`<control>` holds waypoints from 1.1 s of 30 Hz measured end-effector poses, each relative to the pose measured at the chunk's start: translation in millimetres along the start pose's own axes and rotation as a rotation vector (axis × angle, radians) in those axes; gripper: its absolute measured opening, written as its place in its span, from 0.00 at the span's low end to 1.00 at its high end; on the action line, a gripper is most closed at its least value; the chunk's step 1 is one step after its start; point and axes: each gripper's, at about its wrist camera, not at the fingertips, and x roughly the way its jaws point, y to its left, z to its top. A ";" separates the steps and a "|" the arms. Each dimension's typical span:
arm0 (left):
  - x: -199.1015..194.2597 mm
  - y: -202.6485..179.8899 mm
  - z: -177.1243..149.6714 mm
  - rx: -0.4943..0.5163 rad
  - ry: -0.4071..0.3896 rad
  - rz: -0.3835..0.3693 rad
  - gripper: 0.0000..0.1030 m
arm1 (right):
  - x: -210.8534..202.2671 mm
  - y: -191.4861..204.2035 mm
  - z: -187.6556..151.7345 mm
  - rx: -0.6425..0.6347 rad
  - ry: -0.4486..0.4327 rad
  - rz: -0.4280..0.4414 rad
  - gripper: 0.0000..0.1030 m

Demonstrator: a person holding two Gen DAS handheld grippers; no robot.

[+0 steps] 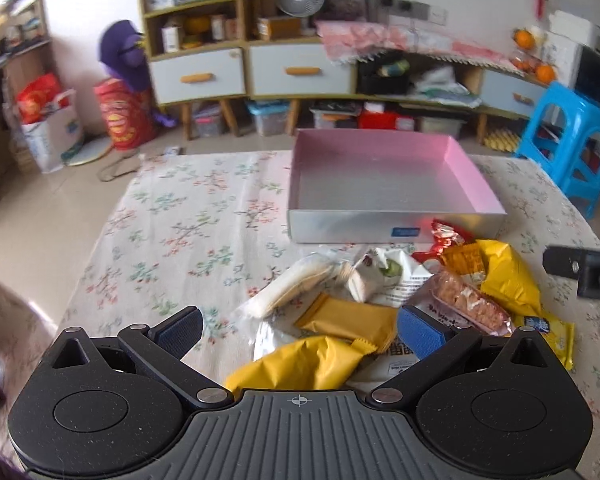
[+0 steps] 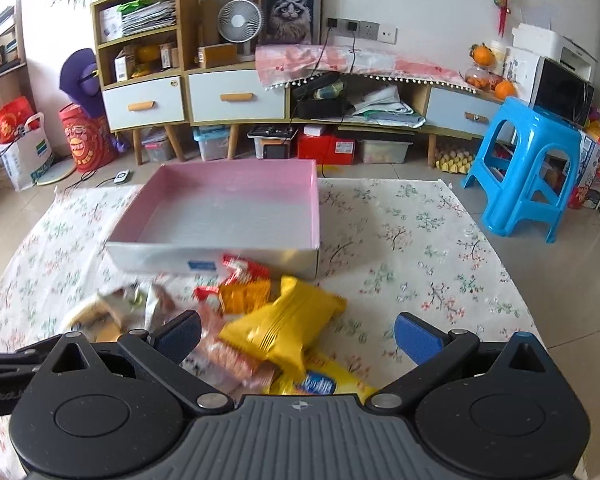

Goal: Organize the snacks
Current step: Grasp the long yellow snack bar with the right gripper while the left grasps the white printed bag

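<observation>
Your left gripper [image 1: 300, 334] hangs low over the near side of the snack pile. Its jaws are spread wide and hold nothing. The left blue pad [image 1: 180, 334] is over the flowery tablecloth [image 1: 172, 216]. The right blue pad sits above the packets.

Under this gripper lies a crinkly yellow packet [image 1: 300, 364]. Just past it is a flat tan wrapper [image 1: 348, 322]. To the left of that is a clear pack of pale wafers [image 1: 288, 290], lying on a slant. A white packet with a green picture [image 1: 384, 276] comes next. Then there is a clear pack with pinkish-orange bars [image 1: 472, 304], an orange packet [image 1: 464, 258] and a red packet [image 1: 446, 234]. The red one touches the front wall of the box. On the far right of the pile lies a big yellow bag [image 1: 508, 276].

The box [image 1: 392, 230] sits just behind the pile. It is white outside and pink inside. There are no snacks in it.

Your right gripper [image 2: 298, 336] hangs over the right side of the same pile. Its jaws are wide apart too, and they hold nothing. A yellow bag [image 2: 284, 328] lies between its fingers, not pinched. The pile looks blurry in this view. To the right is bare tablecloth. A blue plastic stool [image 2: 528, 168] stands on the floor past the table's far right corner.
</observation>
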 end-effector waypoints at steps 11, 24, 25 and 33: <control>36.6 10.7 34.8 0.077 0.071 -0.161 1.00 | 46.5 -11.5 32.6 0.018 0.224 0.127 0.89; 87.8 -11.5 40.5 0.072 0.109 -0.361 0.92 | 110.9 -44.3 22.0 0.331 0.406 0.241 0.73; 90.9 -11.5 39.2 0.067 0.114 -0.363 0.91 | 113.1 -44.3 20.7 0.334 0.416 0.244 0.72; 98.2 -12.2 32.4 0.053 0.130 -0.350 0.73 | 118.7 -45.4 15.2 0.344 0.429 0.243 0.58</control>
